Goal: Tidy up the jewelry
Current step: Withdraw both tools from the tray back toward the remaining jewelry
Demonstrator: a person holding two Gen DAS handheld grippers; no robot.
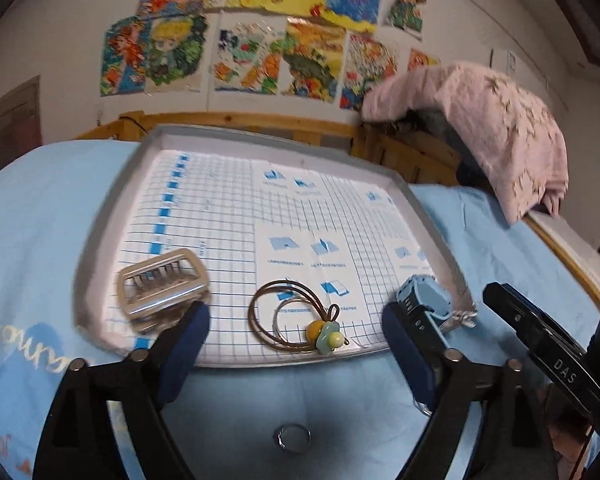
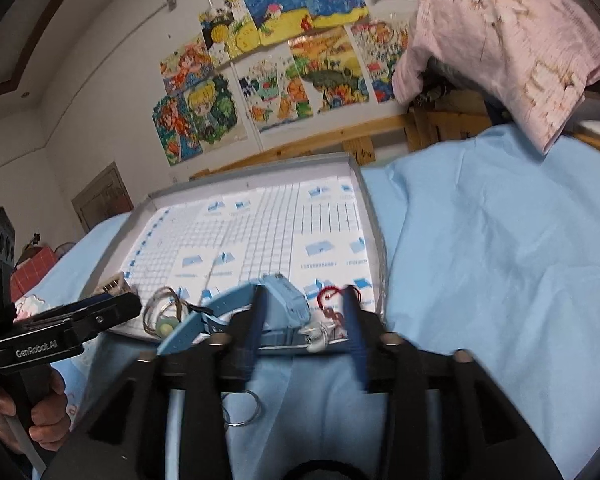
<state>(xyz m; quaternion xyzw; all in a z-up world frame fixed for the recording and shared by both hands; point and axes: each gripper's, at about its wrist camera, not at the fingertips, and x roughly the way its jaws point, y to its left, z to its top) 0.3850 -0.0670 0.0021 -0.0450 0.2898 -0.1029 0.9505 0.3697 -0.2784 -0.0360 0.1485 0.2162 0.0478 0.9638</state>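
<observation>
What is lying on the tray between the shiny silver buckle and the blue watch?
In the left wrist view, a brown cord loop with a yellow and green charm lies between the silver buckle and the blue watch.

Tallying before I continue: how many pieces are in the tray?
4: silver clip near-left, brown cord with charm front centre, blue watch and red cord near-right. A small silver piece sits at the rim beside them. The right tongs may hide more.

We see bright children's paintings (image 1: pixel 259 40) on a white wall (image 1: pixel 59 60), above a wooden bed rail (image 1: pixel 300 128) and pale blue sheet (image 2: pixel 500 260).
</observation>
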